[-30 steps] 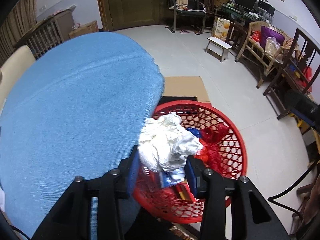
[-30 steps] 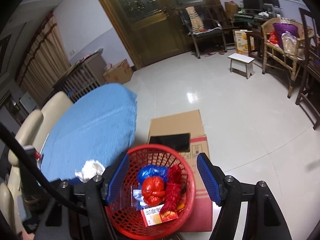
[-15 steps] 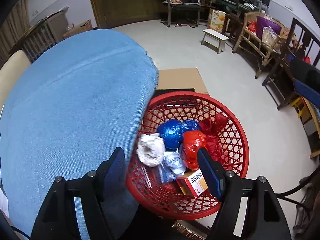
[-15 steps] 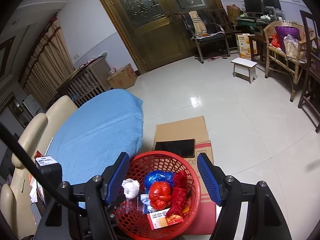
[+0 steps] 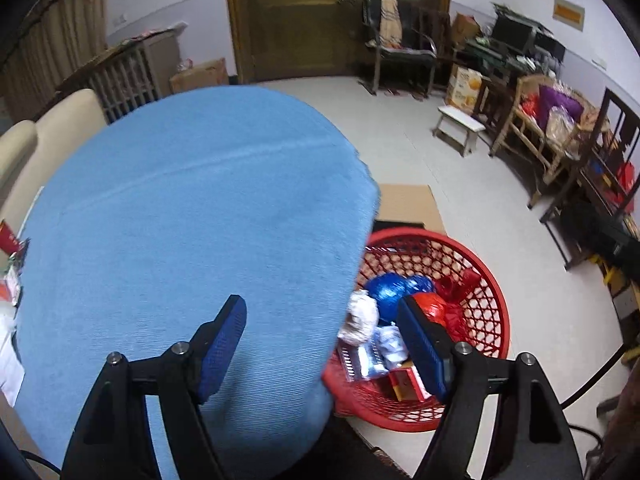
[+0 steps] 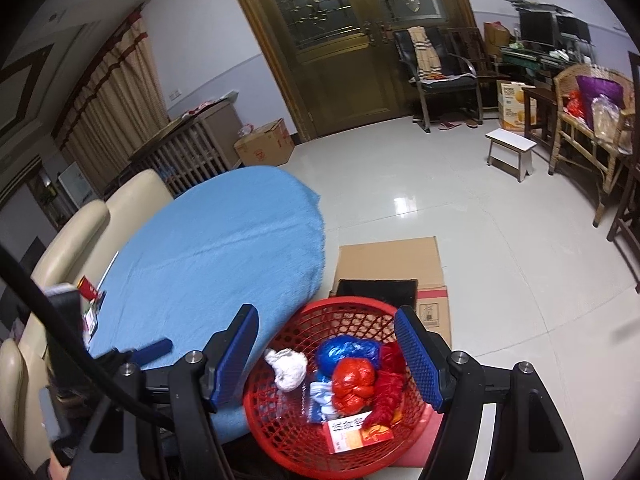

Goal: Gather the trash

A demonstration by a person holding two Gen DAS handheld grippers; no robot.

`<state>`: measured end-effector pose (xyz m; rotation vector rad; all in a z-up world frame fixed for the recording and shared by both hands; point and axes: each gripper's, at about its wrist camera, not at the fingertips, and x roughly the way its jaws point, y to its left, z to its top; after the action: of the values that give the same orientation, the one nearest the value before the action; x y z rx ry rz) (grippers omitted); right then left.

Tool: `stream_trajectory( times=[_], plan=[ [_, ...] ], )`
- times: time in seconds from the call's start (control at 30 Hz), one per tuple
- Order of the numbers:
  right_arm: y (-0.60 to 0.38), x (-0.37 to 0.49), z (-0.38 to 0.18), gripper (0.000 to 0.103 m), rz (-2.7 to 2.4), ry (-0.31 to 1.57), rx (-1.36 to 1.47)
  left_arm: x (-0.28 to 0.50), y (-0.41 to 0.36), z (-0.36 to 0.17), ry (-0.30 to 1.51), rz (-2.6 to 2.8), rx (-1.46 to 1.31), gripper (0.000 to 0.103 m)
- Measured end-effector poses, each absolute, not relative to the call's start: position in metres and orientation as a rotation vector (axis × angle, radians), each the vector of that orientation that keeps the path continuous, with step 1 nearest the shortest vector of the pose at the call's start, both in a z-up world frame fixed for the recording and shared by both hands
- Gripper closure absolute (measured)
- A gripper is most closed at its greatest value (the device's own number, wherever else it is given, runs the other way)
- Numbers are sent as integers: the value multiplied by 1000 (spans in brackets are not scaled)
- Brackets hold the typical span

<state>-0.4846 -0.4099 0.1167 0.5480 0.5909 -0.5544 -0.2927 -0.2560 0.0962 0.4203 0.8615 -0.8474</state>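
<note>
Far left: red packets (image 6: 90, 300) at the desk's left edge, well apart from everything else. Probably trash not yet collected, though too small to tell for sure.

Next, the desk (image 5: 180, 220) under a blue cloth, bare across the middle and the near side. Judged from that: most of the clearing done.

Over the near right edge of the desk, the left gripper (image 5: 320, 302), tilted downward, half above the cloth and half above the basket. Jaws wide, just been opening, nothing between them. Spread that way to let go of a load rather than to take one, by the look of it.

Just right of the cloth's edge, a white wad (image 5: 360, 316) of crumpled paper lying loose inside the basket, against its left wall, touching neither pad. Resting where a release from above the rim would drop it.

Then the basket (image 5: 492, 308) itself: red, open mesh, tucked tight against the desk's near right edge and partly under the overhang. Set low and close, so that trash can go straight off the desk and down. Inside, right of the wad: a blue bag (image 5: 390, 290), a red bag (image 6: 354, 380), a clear wrapper and, nearest, a small carton (image 6: 352, 434).

Above the basket, the right gripper (image 6: 326, 311), jaws standing wide and empty, pointed down at the heap. Held idle, seemingly out of the other's way.

Under and beyond the basket, flat cardboard (image 6: 388, 260) on the floor, likely as a base.
</note>
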Motion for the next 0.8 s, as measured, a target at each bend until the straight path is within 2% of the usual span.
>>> stream_trajectory(
  times=[0.13,0.43,0.8],
  plan=[
    [-386,-476,109,26,-548,628,492,-287,-233,106,827,-820,390,22],
    [-342,-469,72,26,-576,708,442,-274,-185,116,808,-739,282,22],
    [-319,-457,62,22,-572,731,448,-273,-173,112,816,-737,248,22]
  ],
)
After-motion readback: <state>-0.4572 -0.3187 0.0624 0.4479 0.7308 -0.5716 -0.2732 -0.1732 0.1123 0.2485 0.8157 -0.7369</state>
